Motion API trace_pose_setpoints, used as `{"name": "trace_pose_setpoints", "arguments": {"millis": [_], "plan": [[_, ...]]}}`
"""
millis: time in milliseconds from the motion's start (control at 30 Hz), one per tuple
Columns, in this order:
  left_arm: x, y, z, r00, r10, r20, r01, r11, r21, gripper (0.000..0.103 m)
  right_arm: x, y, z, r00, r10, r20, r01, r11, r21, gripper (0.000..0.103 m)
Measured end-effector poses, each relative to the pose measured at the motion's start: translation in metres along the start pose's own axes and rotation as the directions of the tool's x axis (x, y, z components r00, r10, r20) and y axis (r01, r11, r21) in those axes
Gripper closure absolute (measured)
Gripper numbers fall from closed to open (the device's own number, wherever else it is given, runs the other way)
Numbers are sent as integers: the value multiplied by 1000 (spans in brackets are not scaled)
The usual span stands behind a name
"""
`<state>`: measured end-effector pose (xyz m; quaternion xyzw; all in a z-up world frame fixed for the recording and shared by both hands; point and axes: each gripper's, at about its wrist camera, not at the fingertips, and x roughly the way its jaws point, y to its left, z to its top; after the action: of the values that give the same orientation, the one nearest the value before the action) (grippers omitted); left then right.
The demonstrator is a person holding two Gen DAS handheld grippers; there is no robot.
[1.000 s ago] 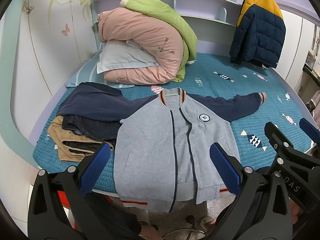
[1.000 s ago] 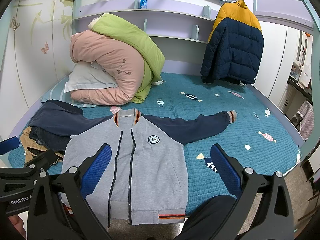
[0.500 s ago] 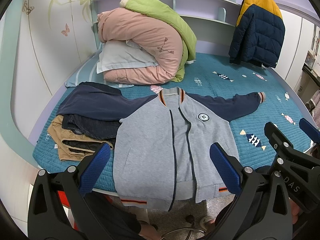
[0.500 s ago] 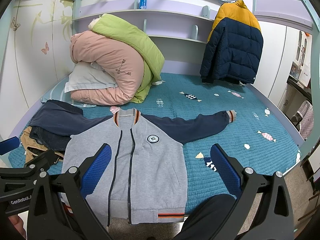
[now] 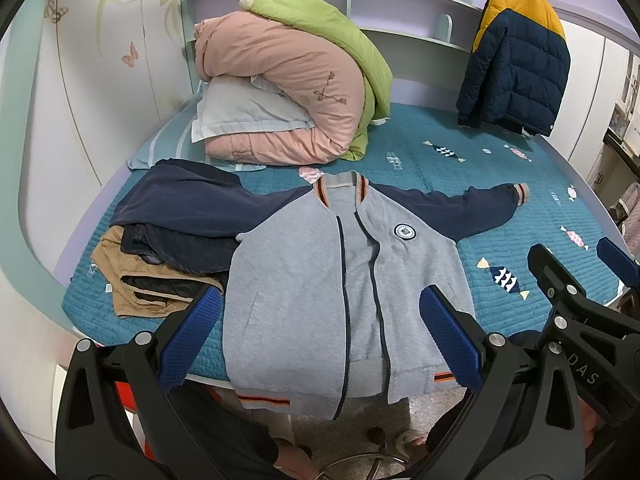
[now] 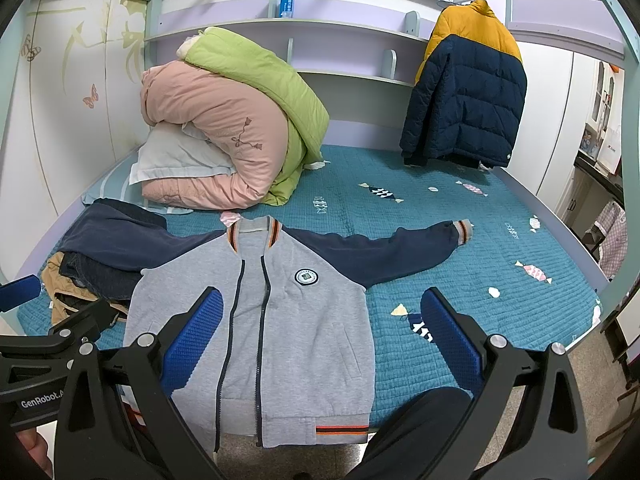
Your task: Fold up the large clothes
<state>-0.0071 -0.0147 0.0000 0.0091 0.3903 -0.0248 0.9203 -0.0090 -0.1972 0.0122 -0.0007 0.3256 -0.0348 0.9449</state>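
Grey zip-front jacket with navy sleeves (image 5: 340, 280) lies flat on teal quilted bed (image 6: 460, 240); left gripper (image 5: 320, 340) and right gripper (image 6: 320, 332) both released. Best: pinch the 2 o'clock sleeve cuff, fold inward.

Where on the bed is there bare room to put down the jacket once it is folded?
Bare quilt lies right of the grey jacket, from its outstretched sleeve to the bed's right edge, and behind it toward the hanging puffer coat. The left is crowded: clothes pile, rolled duvets.
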Motion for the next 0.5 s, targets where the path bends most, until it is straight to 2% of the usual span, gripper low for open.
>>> {"name": "trace_pose_setpoints", "arguments": {"millis": [167, 500], "plan": [[-3, -9, -10, 1000, -1, 1, 1, 1000, -2, 4, -3, 5, -3, 1000, 1, 2, -1, 1000, 0, 7], [-2, -6, -8, 1000, -5, -2, 5, 1000, -4, 4, -3, 5, -4, 1000, 0, 1, 0, 1000, 0, 7]]}}
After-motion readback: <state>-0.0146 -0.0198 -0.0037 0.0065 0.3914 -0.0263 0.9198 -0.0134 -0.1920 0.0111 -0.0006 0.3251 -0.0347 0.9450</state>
